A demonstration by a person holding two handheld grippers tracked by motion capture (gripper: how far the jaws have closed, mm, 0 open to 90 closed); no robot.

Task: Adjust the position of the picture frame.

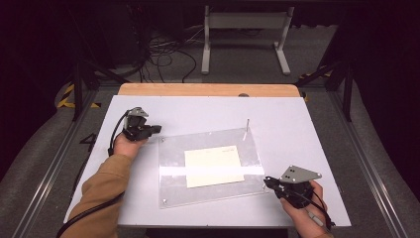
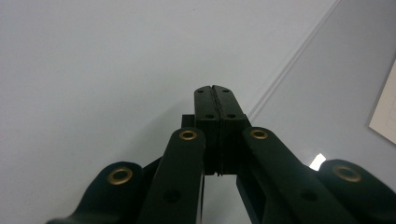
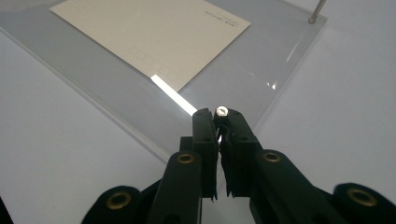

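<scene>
Small metal screw (image 3: 221, 111) sits pinched between tips of right gripper (image 3: 218, 116), head up, right at near corner of clear acrylic plate (image 3: 116, 98). In high view right gripper (image 1: 271, 182) is at plate's (image 1: 173, 188) lower right corner. Cream card (image 3: 149, 32) lies under plate, ahead & left of tips. A 2nd screw (image 3: 317, 10) stands upright at far corner, well ahead-right. Left gripper (image 2: 215, 93) has jaws fully closed, nothing between, over bare white table (image 2: 93, 70), plate edge just to its right.
</scene>
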